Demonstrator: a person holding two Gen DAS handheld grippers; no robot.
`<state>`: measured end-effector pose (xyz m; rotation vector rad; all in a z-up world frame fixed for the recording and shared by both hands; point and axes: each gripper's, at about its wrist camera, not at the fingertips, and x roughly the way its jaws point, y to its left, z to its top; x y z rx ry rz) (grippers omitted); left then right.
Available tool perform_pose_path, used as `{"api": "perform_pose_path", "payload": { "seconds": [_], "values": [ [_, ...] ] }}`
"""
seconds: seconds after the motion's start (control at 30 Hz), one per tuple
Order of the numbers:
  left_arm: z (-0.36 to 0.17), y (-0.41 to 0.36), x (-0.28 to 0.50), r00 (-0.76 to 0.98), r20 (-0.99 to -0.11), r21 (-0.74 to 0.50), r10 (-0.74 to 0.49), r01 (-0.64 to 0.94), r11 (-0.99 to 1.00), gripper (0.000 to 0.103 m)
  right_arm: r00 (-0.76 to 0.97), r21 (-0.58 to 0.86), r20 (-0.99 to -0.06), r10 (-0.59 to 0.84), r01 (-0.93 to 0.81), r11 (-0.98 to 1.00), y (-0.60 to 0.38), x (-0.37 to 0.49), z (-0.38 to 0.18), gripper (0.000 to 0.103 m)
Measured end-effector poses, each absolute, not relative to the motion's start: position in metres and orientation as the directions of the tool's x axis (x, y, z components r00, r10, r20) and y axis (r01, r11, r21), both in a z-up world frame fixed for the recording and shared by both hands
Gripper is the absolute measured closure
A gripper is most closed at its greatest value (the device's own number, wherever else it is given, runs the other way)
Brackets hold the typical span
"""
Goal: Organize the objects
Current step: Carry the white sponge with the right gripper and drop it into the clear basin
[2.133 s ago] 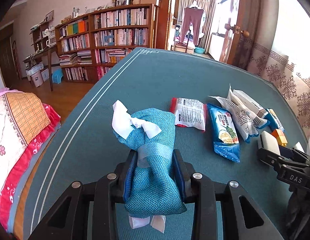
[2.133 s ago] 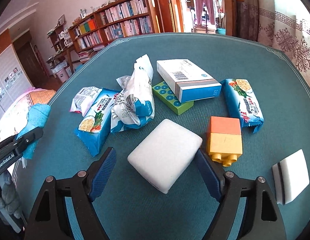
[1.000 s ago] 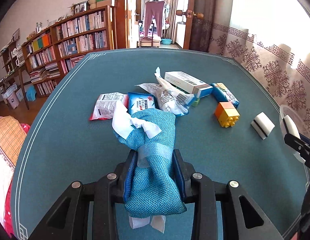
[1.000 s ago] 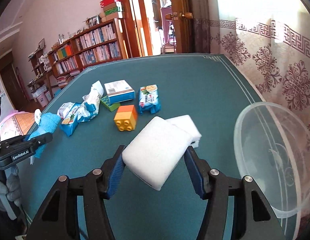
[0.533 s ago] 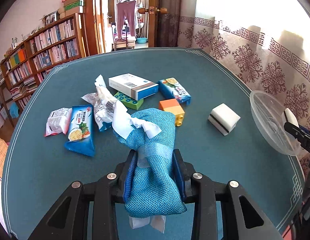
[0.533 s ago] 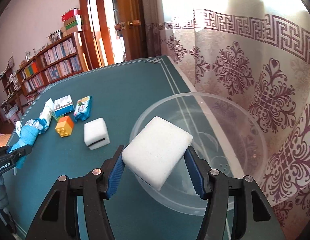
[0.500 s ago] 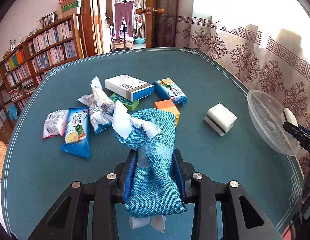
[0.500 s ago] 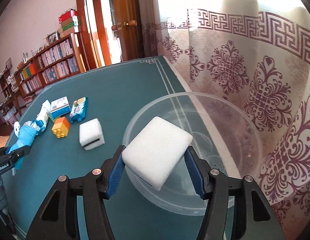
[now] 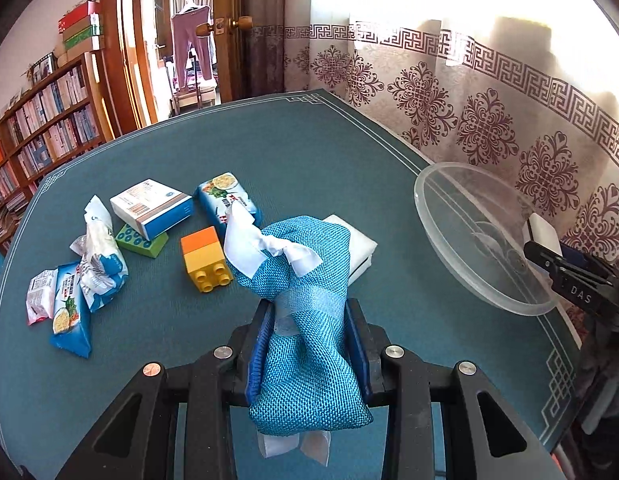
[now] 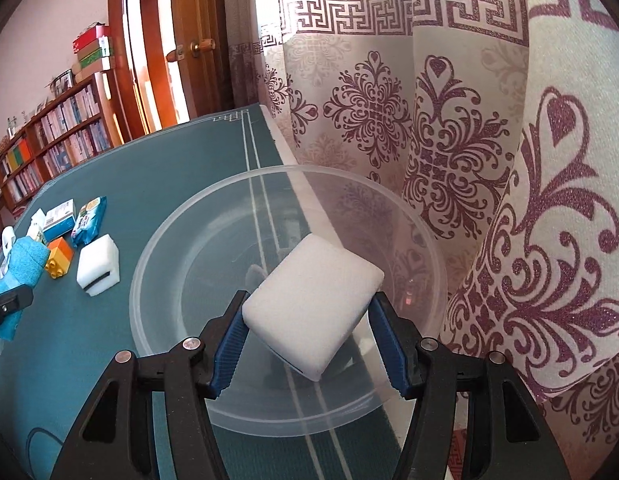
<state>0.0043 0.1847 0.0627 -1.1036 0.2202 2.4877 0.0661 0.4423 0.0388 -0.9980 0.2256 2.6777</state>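
Note:
My left gripper [image 9: 307, 344] is shut on a blue woven pouch [image 9: 309, 320] tied with a white ribbon, held above the green table. My right gripper [image 10: 307, 320] is shut on a white sponge [image 10: 313, 300] and holds it over the clear plastic bowl [image 10: 169, 240] at the table's right edge. The bowl [image 9: 441, 208] and the right gripper [image 9: 565, 272] also show at the right of the left wrist view. The pouch [image 10: 23, 268] shows at the far left of the right wrist view.
On the table lie a second white sponge [image 9: 361, 248], an orange and yellow brick [image 9: 205, 260], a white and blue box [image 9: 153, 208], a green block [image 9: 141, 240] and several snack packets [image 9: 69, 304]. A patterned curtain [image 10: 469, 140] hangs behind the bowl.
Both grippers have swung right. The right gripper has carried the white sponge further over the bowl. The left gripper still holds the pouch and has come closer to the bowl.

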Motion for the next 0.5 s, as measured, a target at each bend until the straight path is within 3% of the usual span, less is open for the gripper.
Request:
{"api": "perform_pose_path", "payload": {
  "seconds": [0.27, 0.4, 0.5],
  "values": [
    [0.069, 0.225, 0.001, -0.588, -0.73, -0.014, 0.348, -0.497, -0.868, 0.066, -0.739, 0.054, -0.639, 0.214, -0.321, -0.946, 0.446, 0.07, 0.042, 0.038],
    [0.072, 0.242, -0.002, -0.573, -0.726, -0.028, 0.38, -0.527, -0.849, 0.066, -0.753, 0.075, -0.624, 0.206, -0.321, -0.944, 0.448, 0.075, 0.046, 0.029],
    [0.072, 0.254, -0.006, -0.56, -0.726, -0.04, 0.4, -0.546, -0.837, 0.066, -0.759, 0.083, -0.62, 0.199, -0.316, -0.945, 0.448, 0.077, 0.047, 0.028]
  ]
}}
